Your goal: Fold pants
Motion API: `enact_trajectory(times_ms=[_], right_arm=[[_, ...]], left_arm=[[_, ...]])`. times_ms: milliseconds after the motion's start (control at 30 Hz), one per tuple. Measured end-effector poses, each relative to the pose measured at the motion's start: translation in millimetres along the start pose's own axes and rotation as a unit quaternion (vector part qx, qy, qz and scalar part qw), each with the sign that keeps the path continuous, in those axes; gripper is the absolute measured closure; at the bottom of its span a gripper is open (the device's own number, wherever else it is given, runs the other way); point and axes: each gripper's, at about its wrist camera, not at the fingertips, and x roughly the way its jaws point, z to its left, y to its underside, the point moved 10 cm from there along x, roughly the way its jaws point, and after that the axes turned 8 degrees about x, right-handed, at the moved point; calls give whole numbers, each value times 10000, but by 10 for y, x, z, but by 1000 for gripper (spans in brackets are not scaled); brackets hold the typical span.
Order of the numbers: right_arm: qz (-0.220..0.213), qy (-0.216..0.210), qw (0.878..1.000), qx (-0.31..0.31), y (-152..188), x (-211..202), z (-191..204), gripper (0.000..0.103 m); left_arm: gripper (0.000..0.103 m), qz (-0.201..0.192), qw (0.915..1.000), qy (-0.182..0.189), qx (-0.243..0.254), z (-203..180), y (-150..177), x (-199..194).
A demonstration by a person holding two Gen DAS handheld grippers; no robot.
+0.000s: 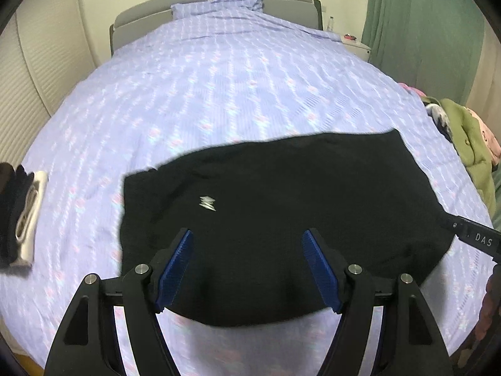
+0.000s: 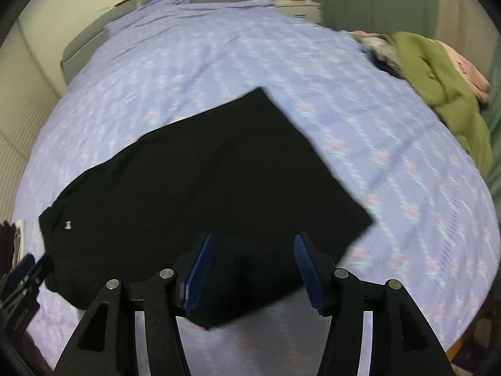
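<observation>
Left tool (image 1: 247, 269) and right tool (image 2: 252, 269) are hovering open, gripping nothing, above folded black pants (image 1: 281, 194) lying on the bed (image 1: 219, 78).

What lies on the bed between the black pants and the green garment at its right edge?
Only bare bedspread. The right wrist view shows patterned cover between the black pants and the green garment, with nothing lying on that stretch.

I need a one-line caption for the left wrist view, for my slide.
Open left tool above folded black pants on a lilac bedspread.
</observation>
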Motion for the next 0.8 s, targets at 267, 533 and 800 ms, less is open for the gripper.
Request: enact_trajectory(times_ms=[267,533,800], right_arm=[[59,-268,9989,-382,-91,206,906,47],[248,-546,9962,-633,-92,559,1817,47],[499,-671,9938,-731,130,776,2303,47]], left_arm=[[31,-124,9982,559,191,763,-383,292],[31,169,9917,910,891,1252,-539,811],[39,697,9811,1555,912,1445,-390,1211]])
